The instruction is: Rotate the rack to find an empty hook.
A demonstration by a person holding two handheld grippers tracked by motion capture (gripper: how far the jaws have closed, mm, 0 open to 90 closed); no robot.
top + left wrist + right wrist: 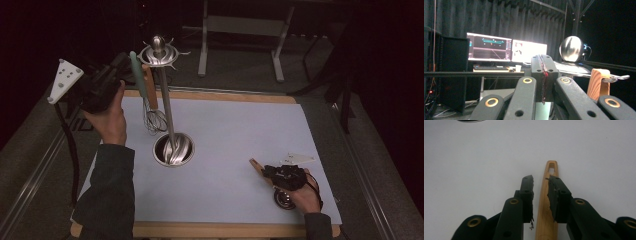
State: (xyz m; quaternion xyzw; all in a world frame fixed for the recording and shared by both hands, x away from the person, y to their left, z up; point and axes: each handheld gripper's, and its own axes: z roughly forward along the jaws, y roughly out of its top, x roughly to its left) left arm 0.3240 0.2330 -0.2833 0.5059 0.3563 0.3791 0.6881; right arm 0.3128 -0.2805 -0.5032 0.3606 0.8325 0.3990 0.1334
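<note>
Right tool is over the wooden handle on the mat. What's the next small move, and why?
Probably close the right tool on the wooden handle. Its jaws straddle the handle with a gap showing on the left side, so nothing is gripped yet. The handle lies flat on the white mat.

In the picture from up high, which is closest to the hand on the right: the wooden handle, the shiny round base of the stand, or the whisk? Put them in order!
Measured from the right gripper:
1. Wooden handle: lying on the mat, right at its jaws.
2. Round base: mid-table, to the left.
3. Whisk: farthest, hanging from the stand, back left.
</note>
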